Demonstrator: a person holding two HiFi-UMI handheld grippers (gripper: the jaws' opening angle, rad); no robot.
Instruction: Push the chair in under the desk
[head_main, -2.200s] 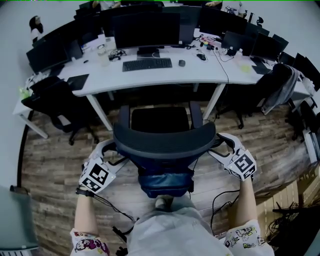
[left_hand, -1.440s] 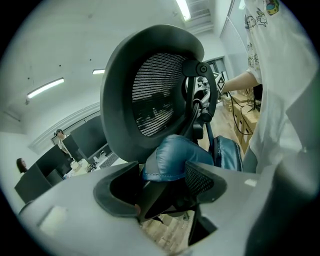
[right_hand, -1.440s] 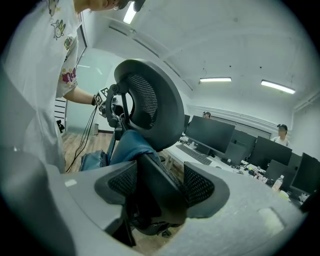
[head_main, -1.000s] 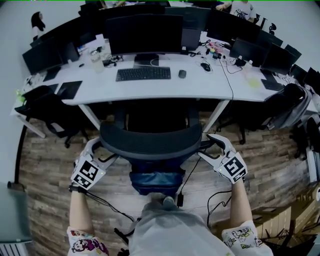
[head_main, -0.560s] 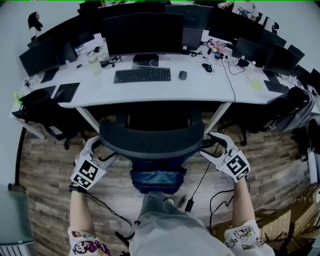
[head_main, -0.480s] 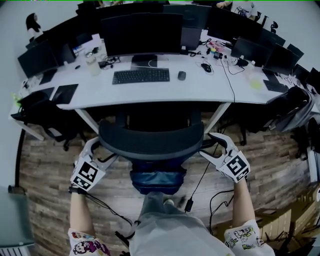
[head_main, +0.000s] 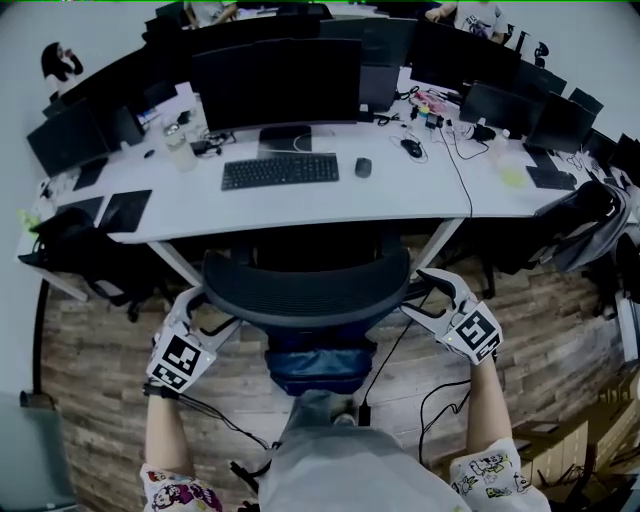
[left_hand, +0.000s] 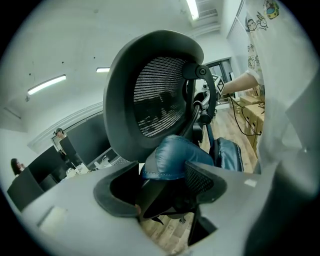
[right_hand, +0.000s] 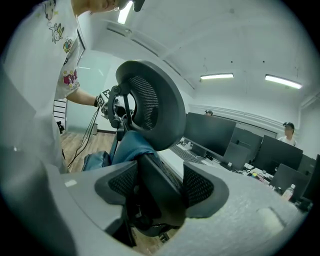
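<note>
while partly under desk, chair upright

The head view looks steeply down from above onto the chair and desk, a little way off. The left gripper view sits very close at the chair's left side and looks across it. The right gripper view does the same from the right. All three share the chair back and monitors.

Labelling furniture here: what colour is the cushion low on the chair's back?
Blue. The lumbar cushion shows best in the left gripper view.
</note>
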